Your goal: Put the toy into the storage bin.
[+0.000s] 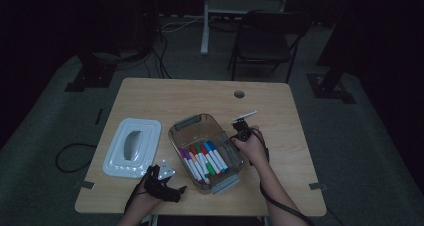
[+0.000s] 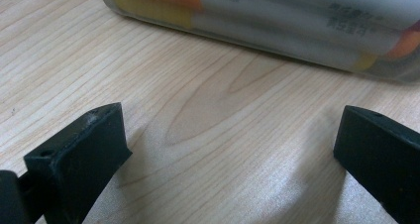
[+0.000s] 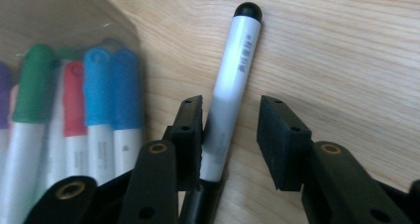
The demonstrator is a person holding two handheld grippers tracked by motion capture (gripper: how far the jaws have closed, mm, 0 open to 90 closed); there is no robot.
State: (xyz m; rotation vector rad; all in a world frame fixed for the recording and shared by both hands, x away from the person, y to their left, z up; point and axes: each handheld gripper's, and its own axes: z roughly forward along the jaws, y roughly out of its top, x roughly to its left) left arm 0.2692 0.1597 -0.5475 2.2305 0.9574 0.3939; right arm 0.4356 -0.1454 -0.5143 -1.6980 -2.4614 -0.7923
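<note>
Right gripper [image 3: 230, 135] is low over the table [image 3: 346, 50], fingers [image 3: 282, 140] partly open around a black-capped marker [image 3: 233, 80] lying beside the clear box [image 1: 206, 151]; one finger touches it, the other is apart. Barrel print too small to read. Left gripper [image 2: 228, 154] gapes wide, holding nothing.

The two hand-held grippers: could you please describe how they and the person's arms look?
Both the left gripper and the right gripper have matte black, blocky jaws. The right one's arms carry brass-coloured rivets and small screw holes. In the high view, a grey three-cornered plate tops the left one, a black cable trails from the right, and the forearms are bare.
</note>
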